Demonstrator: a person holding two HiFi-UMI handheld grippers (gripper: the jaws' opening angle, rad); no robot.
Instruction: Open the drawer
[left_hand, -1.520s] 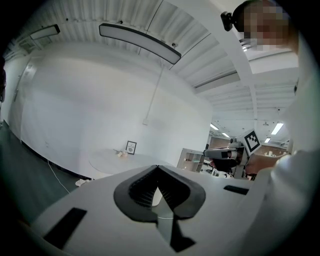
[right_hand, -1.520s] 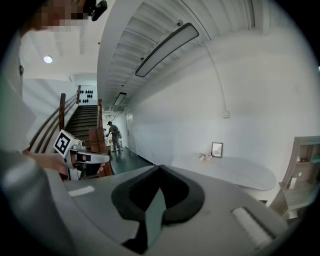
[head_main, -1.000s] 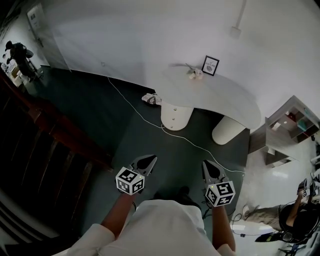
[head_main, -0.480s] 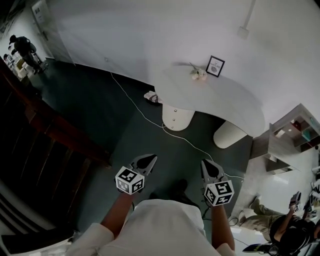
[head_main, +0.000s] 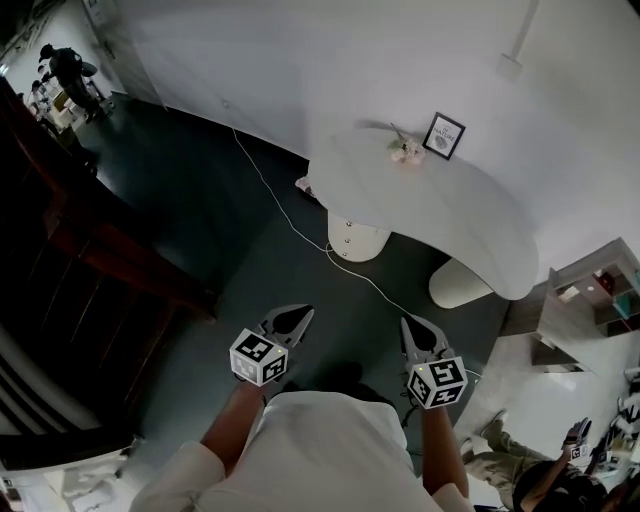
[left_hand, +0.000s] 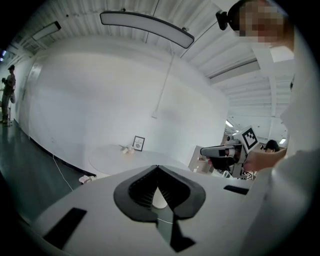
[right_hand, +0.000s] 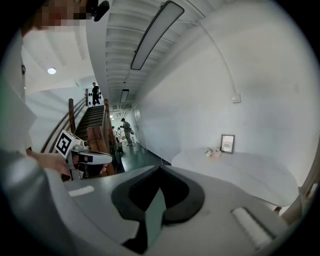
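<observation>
**Both claws well short of the drawer.**
The left claw (head_main: 296, 318) and right claw (head_main: 415, 330) were each pressed together and empty. The drawer probably sat in the knobbed pedestal (head_main: 362, 246) under the counter (head_main: 430, 200). One claw should spread before a knob, then pull straight. Only the head view showed the knobs; the gripper views showed mostly the countertop.

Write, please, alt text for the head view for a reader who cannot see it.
A person holds two closed grey tongs, left tongs and right tongs, above a dark floor, pointing toward a curved white table on rounded pedestals. A small black-framed picture stands on it by the white wall.
</observation>
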